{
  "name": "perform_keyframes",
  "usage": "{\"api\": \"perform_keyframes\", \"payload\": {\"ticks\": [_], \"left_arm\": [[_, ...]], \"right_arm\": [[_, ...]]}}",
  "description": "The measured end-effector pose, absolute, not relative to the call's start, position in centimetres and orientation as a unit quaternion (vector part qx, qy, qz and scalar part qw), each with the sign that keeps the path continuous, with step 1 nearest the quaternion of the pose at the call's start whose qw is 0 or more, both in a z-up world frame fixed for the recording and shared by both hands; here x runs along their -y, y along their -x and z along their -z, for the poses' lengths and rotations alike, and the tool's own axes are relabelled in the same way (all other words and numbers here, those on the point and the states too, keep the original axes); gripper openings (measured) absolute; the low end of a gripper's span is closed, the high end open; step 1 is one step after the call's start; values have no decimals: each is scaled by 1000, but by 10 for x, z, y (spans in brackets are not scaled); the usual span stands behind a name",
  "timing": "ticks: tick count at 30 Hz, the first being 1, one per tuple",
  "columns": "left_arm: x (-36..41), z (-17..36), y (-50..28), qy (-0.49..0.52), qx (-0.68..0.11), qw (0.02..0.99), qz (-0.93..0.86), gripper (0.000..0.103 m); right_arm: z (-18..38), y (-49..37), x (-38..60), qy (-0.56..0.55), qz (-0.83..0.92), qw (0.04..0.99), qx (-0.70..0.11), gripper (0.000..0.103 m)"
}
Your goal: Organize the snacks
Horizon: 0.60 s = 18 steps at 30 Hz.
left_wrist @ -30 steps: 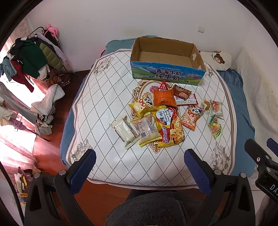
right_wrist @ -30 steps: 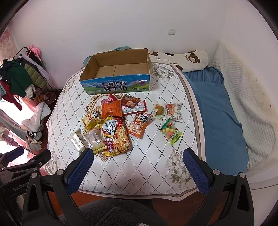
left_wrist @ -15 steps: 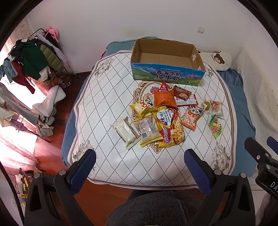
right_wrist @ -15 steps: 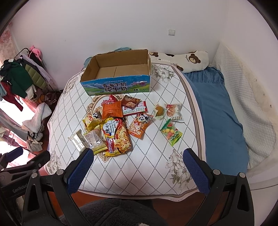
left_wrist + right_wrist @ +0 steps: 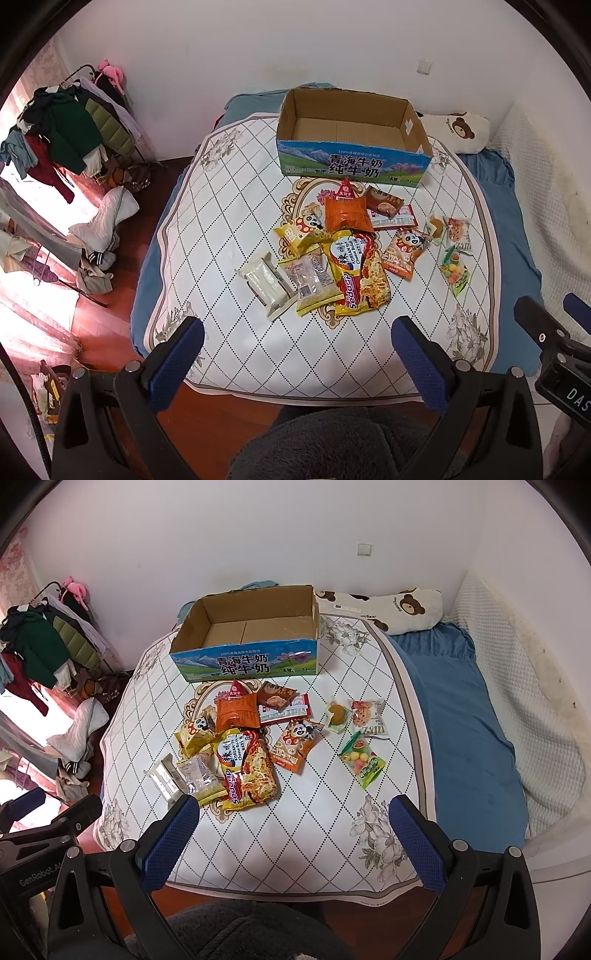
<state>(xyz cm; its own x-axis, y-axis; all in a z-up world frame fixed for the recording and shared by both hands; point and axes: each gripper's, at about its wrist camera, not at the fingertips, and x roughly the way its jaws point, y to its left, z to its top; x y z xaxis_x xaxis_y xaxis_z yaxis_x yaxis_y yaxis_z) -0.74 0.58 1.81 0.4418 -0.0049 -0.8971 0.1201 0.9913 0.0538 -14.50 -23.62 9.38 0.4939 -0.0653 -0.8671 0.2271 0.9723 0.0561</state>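
Note:
Several snack packets lie in a loose pile on a white quilted mat [image 5: 221, 221] on the bed. Among them are a yellow-red noodle pack [image 5: 360, 273], an orange bag [image 5: 347, 218], a white wrapped cake [image 5: 265, 283] and a green candy bag [image 5: 362, 762]. An open, empty cardboard milk box [image 5: 352, 168] stands behind the pile; it also shows in the right wrist view [image 5: 251, 661]. My left gripper [image 5: 295, 354] is open and empty, above the mat's near edge. My right gripper [image 5: 293, 834] is open and empty, also near that edge.
A bear-print pillow [image 5: 402, 607] lies at the back right. Blue bedding [image 5: 461, 709] covers the right side of the bed. A clothes rack [image 5: 74, 125] and piled laundry stand on the wooden floor at the left. A white wall runs behind the bed.
Both grippers have moved slightly forward toward the bed; the snacks and box appear a little nearer. Nothing was picked up or moved.

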Motion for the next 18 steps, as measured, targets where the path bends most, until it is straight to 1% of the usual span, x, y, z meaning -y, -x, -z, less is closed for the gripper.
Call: {"api": "perform_keyframes", "payload": {"ticks": [18], "left_arm": [[-4,-20,10,-54,-524,849,40,103]], "right_arm": [[-93,147,238,-82,84,861,-496,103]]}}
